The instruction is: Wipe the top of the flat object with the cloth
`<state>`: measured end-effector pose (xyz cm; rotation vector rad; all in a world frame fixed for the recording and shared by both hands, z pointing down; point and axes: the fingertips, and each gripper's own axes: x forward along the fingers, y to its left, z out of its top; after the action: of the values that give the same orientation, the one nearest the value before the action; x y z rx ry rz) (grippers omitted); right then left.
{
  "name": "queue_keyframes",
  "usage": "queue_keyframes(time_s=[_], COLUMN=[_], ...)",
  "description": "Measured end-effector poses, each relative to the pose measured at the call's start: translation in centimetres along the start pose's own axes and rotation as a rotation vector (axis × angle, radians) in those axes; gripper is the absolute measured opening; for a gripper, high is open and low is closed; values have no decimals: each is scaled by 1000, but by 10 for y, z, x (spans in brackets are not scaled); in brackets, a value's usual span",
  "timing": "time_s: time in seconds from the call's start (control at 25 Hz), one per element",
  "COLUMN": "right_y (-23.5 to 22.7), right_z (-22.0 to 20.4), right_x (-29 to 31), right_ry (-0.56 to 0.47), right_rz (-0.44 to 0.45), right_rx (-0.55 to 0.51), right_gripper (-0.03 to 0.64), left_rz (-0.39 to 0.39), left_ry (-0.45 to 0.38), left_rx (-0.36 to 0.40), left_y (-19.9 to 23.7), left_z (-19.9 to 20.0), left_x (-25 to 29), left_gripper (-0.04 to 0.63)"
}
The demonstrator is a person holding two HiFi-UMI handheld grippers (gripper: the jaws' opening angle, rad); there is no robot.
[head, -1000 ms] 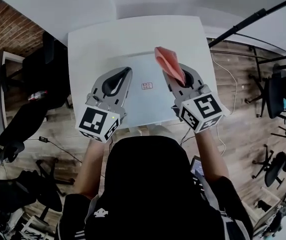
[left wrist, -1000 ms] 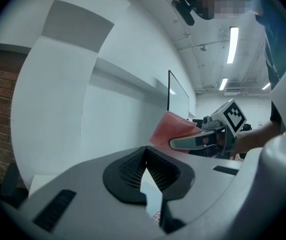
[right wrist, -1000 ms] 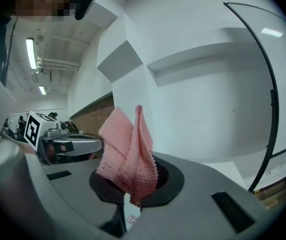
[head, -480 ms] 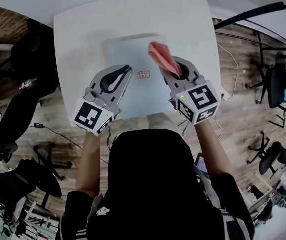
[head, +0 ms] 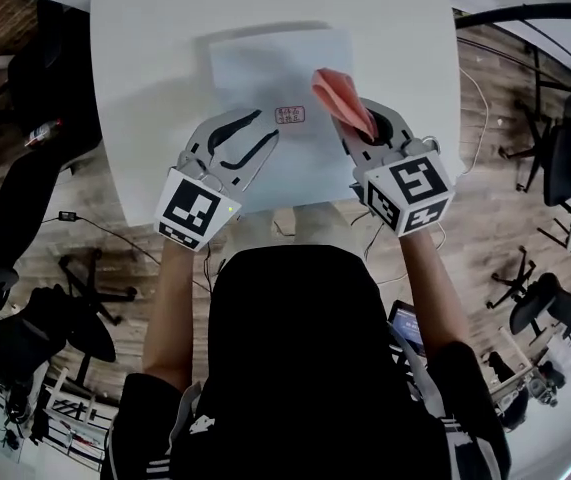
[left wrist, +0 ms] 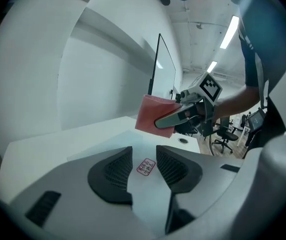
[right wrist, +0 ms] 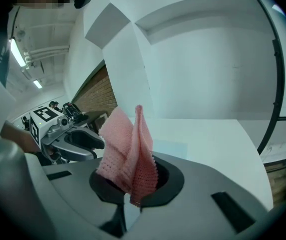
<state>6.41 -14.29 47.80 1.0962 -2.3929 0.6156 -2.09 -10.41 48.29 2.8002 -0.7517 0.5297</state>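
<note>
A flat pale slab (head: 265, 68) with a small red label (head: 290, 115) lies on the white table (head: 155, 58). My left gripper (head: 261, 131) hovers over the slab's near left part. Its jaws have just been opening and now stand open with nothing between them. In the left gripper view the label (left wrist: 146, 167) shows in the gap of the left gripper (left wrist: 143, 155). My right gripper (head: 357, 133) is shut on a pink cloth (head: 341, 100), which sticks up from the jaws over the slab's right edge. In the right gripper view the cloth (right wrist: 125, 154) stands bunched in the right gripper (right wrist: 130, 186).
The table's near edge (head: 295, 203) runs just under both grippers. Wood floor with cables (head: 470, 98) lies to the right, a black pole (head: 525, 13) crosses at top right, and office chairs (head: 565, 158) stand around. Dark chairs (head: 25, 218) crowd the left side.
Both grippers have sunk toward the table and now sit lower over the slab. The left jaws went from shut to open. The cloth stays in the right gripper.
</note>
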Motion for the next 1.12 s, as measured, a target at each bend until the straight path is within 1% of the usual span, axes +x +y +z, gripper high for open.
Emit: queue_keyframes(time_s=[0.08,0.16,0.32,0.44,0.64,0.72,0.84,1.12], right_y=[-2,-4,-5,-5,-5,-4,-2,-1], right_z=[-8,-16,-26,-30,-38,-40,-43,-51], right_x=[2,3,3,3,4,4,2,1], right_ry=[16,31,49,61,79,85,97,119], right_rz=[1,0,-2,-3,-1,3,7,7], right_rx=[-3,-3,12,16,7,4,-2,-14], right_gripper=[48,48,48,48,48,48,48,48], left_rz=[-5,-15,-42,-35,-18,-3,7,7], left_ry=[34,63,126,158,207,216,218,209], left_rx=[27,46,62,57,95,100,109,130], left_y=[-3,-7,-16,-22,-29,-28,-29,-29], left_z=[-10,-21,-44,-61,-83,-89,-93,-95], left_x=[2,3,3,1,2,2,2,4], left_gripper=[185,221,273,314,333,337,348,349])
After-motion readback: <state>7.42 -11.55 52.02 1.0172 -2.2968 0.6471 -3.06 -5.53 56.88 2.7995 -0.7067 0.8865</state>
